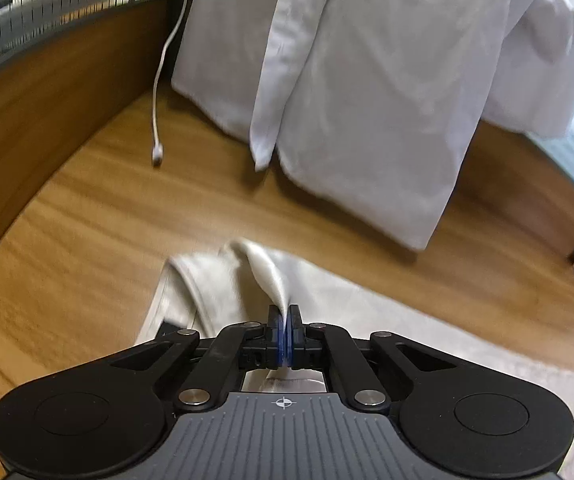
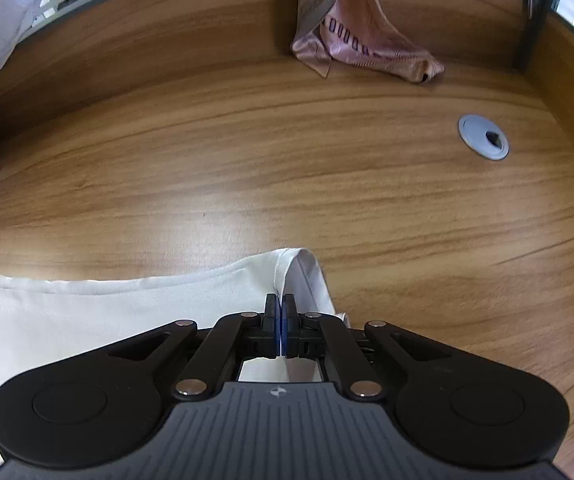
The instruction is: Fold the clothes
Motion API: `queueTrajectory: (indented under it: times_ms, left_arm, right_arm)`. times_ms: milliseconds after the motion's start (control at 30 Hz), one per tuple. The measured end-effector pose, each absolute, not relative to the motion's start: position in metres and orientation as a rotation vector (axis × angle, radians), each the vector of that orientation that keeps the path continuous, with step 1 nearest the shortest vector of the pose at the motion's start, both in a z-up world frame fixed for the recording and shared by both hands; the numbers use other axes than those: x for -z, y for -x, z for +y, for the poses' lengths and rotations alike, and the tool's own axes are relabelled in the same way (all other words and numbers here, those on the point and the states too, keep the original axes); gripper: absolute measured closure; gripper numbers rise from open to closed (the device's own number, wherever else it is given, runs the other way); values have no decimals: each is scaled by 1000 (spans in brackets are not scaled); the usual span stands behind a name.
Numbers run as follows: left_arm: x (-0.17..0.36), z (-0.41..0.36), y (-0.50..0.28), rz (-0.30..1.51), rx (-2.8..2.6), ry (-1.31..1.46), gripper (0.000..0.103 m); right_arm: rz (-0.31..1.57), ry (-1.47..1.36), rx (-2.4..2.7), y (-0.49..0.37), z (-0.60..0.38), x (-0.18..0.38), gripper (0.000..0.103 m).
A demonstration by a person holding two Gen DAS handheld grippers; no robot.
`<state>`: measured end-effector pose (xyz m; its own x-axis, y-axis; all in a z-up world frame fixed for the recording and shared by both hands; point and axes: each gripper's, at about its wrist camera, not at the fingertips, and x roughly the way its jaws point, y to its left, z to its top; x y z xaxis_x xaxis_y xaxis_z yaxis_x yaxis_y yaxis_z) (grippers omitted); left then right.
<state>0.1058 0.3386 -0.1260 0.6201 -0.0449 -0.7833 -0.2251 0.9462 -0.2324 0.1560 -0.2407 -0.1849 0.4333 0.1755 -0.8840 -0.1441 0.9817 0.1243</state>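
White cable (image 1: pixel 159 80): hangs down at the far left, its plug end near the counter (image 1: pixel 87 220).
White shirt (image 1: pixel 367 100): hangs at the back of the counter, its lower hems resting on the wood, to the right of the cable.
Left hand-held gripper (image 1: pixel 285 316): jaws closed on a raised fold of the cream garment (image 1: pixel 215 292), near that garment's left end.
Cream garment: lies flat on the near part of the wooden counter, spread between the two grippers; both pinched edges are lifted into small peaks.
Right hand-held gripper (image 2: pixel 281 306): jaws closed on the hemmed edge of the cream garment (image 2: pixel 127 312), near its right end.
Pink patterned cloth (image 2: pixel 359 36): hangs at the far side of the counter (image 2: pixel 287 160), its lower end crumpled on the wood, well apart from the cream garment.
Grey cable grommet (image 2: pixel 483 137): set into the counter, at the right, beyond the garment.
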Motion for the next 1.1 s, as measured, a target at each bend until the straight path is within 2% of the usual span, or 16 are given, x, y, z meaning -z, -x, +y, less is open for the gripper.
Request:
queueTrajectory:
  times_ms: [533, 600, 633, 700, 767, 833, 1100]
  left_arm:
    - [134, 333, -149, 879, -98, 272, 98]
    - [139, 334, -153, 904, -104, 273, 93]
    - [139, 334, -153, 909, -103, 271, 88]
    - [135, 334, -152, 907, -87, 252, 79]
    - [128, 335, -147, 900, -74, 240, 67]
    - [121, 340, -139, 891, -64, 251, 61]
    - [99, 340, -82, 893, 20, 228, 56]
  right_arm:
    - [1057, -11, -175, -190, -231, 183, 102]
    - [1074, 1, -183, -193, -228, 187, 102]
    - [1080, 11, -185, -193, -226, 188, 101]
    - [1079, 40, -190, -190, -223, 186, 95]
    - [1066, 61, -195, -184, -221, 180, 81]
    - [1055, 73, -197, -175, -221, 171, 78]
    - [1028, 62, -296, -126, -212, 139, 77]
